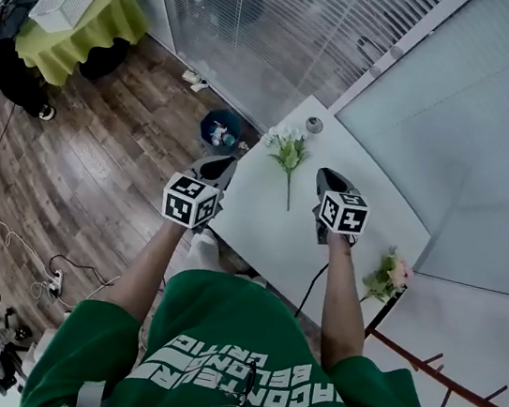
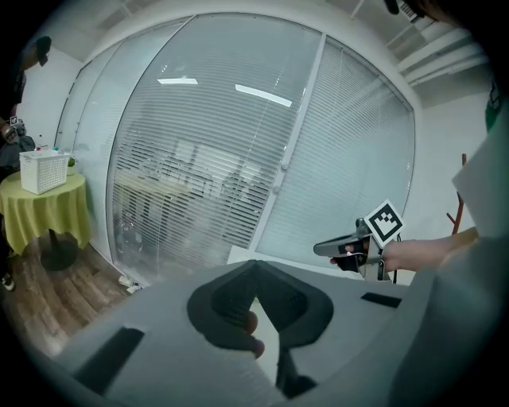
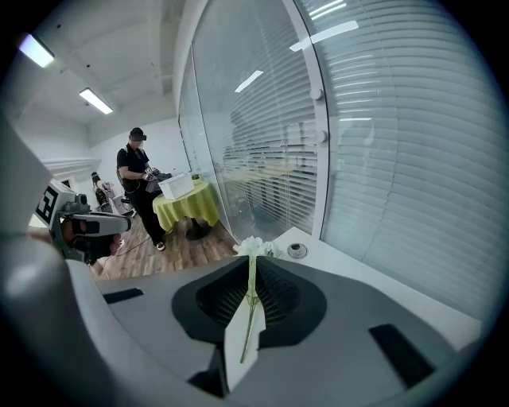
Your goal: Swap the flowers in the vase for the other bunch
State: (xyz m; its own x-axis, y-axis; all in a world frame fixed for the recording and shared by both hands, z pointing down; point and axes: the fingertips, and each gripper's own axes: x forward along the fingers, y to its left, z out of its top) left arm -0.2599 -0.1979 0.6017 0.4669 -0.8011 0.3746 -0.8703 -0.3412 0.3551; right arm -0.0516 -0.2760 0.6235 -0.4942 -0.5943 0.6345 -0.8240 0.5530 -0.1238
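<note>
Above counter (image 1: 255, 203) near edge, held left gripper (image 1: 224, 161) and right gripper (image 1: 328, 175), jaws on both closed to tips, nothing gripped. Saw white bunch (image 1: 288, 152) flat on counter between them, pink bunch (image 1: 388, 277) at right edge.

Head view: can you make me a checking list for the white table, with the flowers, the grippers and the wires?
Surface: white table.
Job's things: white flower bunch lies flat mid-table; pink flower bunch lies at the table's right edge; no vase clearly seen.
Clutter: small round thing near the far edge, cannot tell what.
Grippers: left gripper and right gripper held above the table, both shut, empty.
Cables: black cable hangs from the right gripper; white cables on the floor.
Surroundings: wooden floor, glass wall with blinds, round table with yellow-green cloth.
</note>
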